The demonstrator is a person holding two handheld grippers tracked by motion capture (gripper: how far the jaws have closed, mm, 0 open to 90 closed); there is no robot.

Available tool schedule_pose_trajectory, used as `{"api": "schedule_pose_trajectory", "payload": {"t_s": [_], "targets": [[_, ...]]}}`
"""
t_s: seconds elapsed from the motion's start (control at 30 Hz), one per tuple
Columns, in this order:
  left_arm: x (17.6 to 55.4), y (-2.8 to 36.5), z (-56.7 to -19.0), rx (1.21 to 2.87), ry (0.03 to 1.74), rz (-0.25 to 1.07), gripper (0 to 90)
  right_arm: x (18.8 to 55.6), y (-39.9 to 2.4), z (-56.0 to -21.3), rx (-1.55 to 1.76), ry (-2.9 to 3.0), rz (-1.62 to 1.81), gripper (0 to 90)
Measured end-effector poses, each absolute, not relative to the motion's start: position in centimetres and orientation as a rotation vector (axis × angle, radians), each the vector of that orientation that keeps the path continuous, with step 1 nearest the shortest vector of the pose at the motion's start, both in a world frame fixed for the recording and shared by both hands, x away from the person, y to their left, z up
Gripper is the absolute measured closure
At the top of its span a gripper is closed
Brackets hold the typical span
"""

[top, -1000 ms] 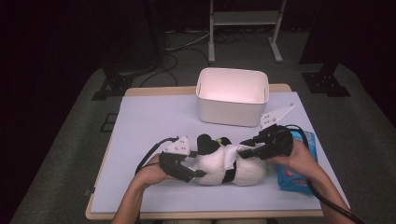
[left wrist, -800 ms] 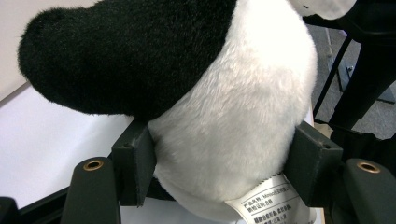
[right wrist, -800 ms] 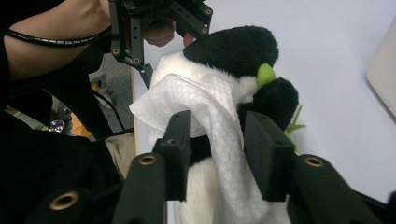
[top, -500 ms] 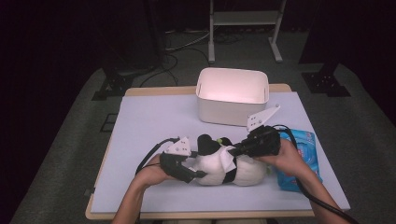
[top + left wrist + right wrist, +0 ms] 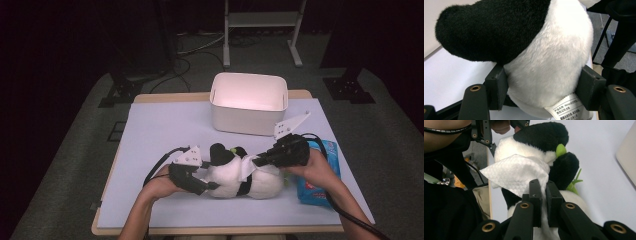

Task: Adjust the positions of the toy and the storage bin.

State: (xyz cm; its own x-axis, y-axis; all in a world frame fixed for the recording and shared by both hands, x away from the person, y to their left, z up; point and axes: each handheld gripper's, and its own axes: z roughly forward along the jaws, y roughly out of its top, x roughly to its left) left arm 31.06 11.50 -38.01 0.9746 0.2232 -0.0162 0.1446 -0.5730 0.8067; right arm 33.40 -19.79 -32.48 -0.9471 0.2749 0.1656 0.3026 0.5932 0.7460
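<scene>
The panda lies on its side on the near part of the table, between the two grippers. In the left gripper view the left gripper has its jaws pressed into the toy's white body from both sides, just above a sewn-in label, with a black limb bulging over the left jaw. In the right gripper view the right gripper has its jaws nearly together, having just closed, pinching a white wipe; the wipe spreads from the jaws across the panda's white fur, below a green patch on its black parts. In the high view the left gripper meets the toy's left end and the right gripper comes in from the right over its top, where the wipe lies. The right hand sits above a blue pack lying at the table's right side. A white bin stands farther back, apart from the toy.
</scene>
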Motion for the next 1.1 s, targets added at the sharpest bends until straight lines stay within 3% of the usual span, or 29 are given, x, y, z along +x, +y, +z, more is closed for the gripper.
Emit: {"api": "schedule_pose_trajectory", "payload": {"t_s": [0.43,0.9,1.1], "targets": [[30.7,10.6,-38.0,2.194,0.242,0.128,34.7,33.8,-16.8,-31.8,-0.434,-2.775,-1.319,84.5],[31.0,10.9,-38.4,2.178,0.260,0.087,33.1,33.3,-20.8,-33.2,-0.539,-2.768,-1.301,84.6],[31.2,11.1,-38.6,2.174,0.281,0.033,26.8,32.7,-21.1,-33.6,-0.545,-2.772,-1.300,84.7]]}}
